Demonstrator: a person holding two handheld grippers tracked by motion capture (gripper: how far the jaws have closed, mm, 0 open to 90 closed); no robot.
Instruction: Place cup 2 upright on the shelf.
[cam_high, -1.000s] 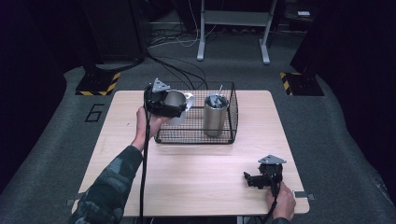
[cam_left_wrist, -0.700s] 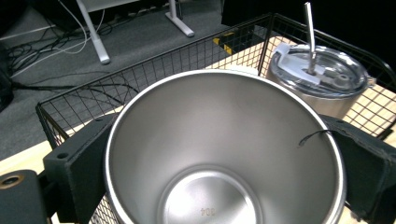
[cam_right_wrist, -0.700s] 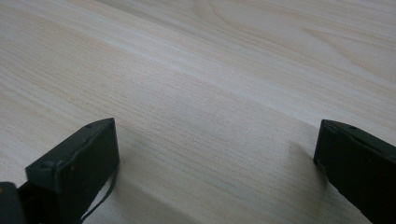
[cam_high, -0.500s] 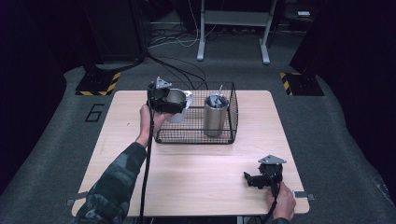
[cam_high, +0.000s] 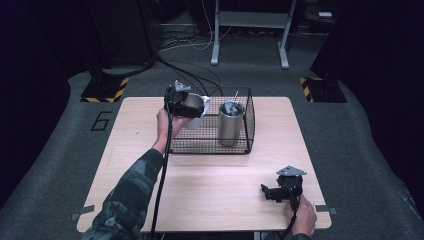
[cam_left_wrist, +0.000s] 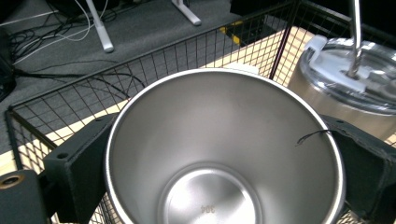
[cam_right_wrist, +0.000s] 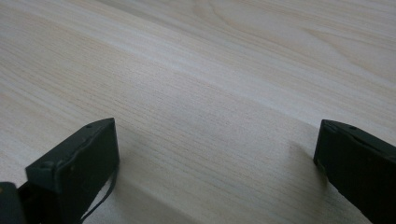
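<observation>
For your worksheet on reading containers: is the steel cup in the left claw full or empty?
Empty: the left gripper view looks into the cup and shows its bare steel bottom.

Picture's edge cuts the steel cup (cam_left_wrist: 224, 154) bottom.

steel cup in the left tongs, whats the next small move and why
Probably lower the steel cup straight down into the wire basket. The left tongs grip it by its sides, mouth up and empty, over the basket's left half, with the lidded tumbler standing to its right. Keeping it left should avoid bumping that tumbler. The right tongs rest open on the table.
</observation>
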